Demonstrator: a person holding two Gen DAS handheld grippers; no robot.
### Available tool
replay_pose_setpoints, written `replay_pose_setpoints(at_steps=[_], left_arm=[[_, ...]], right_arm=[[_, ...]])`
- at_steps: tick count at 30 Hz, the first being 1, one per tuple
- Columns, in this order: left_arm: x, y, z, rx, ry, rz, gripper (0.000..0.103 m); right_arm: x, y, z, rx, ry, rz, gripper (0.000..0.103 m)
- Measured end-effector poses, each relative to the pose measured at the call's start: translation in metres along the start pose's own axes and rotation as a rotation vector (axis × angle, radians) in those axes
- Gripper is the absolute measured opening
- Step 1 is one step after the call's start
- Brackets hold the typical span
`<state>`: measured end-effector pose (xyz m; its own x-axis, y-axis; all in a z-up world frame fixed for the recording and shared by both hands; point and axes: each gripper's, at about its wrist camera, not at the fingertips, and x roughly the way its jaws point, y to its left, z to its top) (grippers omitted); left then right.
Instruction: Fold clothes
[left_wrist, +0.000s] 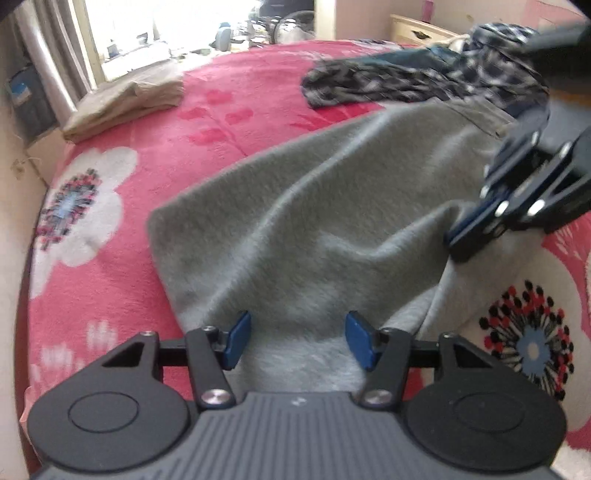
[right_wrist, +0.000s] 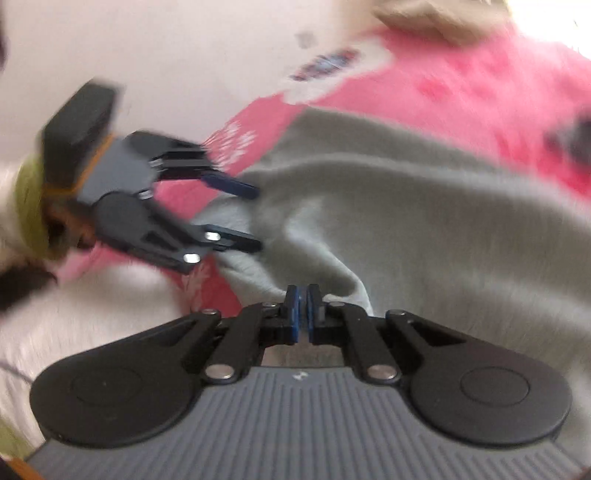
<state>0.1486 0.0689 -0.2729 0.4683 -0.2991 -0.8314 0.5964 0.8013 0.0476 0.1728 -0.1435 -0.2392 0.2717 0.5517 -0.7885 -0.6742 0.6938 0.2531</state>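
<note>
Only the left wrist view shows the patterned clothes (left_wrist: 406, 83) beyond the grey garment (left_wrist: 295, 221). Left gripper (left_wrist: 297, 339) fingers spread; right gripper (right_wrist: 303, 314) fingers pinch the garment's edge. No writing legible.

Probably a bedroom: floral bedspread (left_wrist: 229, 110), dresser (left_wrist: 417, 27).

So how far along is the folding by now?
One tan garment already lies folded at the far edge of the bed. The grey garment is in hand: right tongs pinch its edge, left tongs open over it. The patterned pile waits.
</note>
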Motion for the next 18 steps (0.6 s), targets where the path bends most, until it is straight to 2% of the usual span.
replay_pose_setpoints(at_steps=[4, 6, 8, 10, 11, 13, 15, 18], left_arm=[[-0.025, -0.003, 0.007, -0.034, -0.070, -0.069, 0.061], [-0.023, -0.017, 0.010, -0.002, -0.068, -0.113, 0.062], [-0.008, -0.037, 0.010, 0.071, -0.018, -0.103, 0.062], [0.010, -0.052, 0.007, 0.153, 0.030, -0.053, 0.063], [0.011, -0.052, 0.006, 0.145, 0.030, -0.049, 0.064], [0.014, -0.051, 0.005, 0.122, 0.030, -0.043, 0.064], [0.015, -0.042, 0.004, 0.060, 0.037, -0.049, 0.064], [0.016, -0.036, 0.000, 0.034, 0.043, -0.038, 0.064]], right_arm=[[0.008, -0.014, -0.008, 0.124, -0.031, 0.005, 0.004], [0.012, -0.021, -0.012, 0.186, -0.047, 0.007, 0.004], [0.016, -0.028, -0.017, 0.247, -0.062, 0.009, 0.004], [0.020, -0.035, -0.021, 0.309, -0.078, 0.012, 0.004], [0.022, -0.039, -0.023, 0.340, -0.085, 0.013, 0.006], [-0.015, -0.034, -0.028, 0.351, -0.197, -0.033, 0.006], [-0.043, -0.031, -0.034, 0.378, -0.249, -0.092, 0.007], [-0.052, -0.028, -0.043, 0.385, -0.240, -0.101, 0.007]])
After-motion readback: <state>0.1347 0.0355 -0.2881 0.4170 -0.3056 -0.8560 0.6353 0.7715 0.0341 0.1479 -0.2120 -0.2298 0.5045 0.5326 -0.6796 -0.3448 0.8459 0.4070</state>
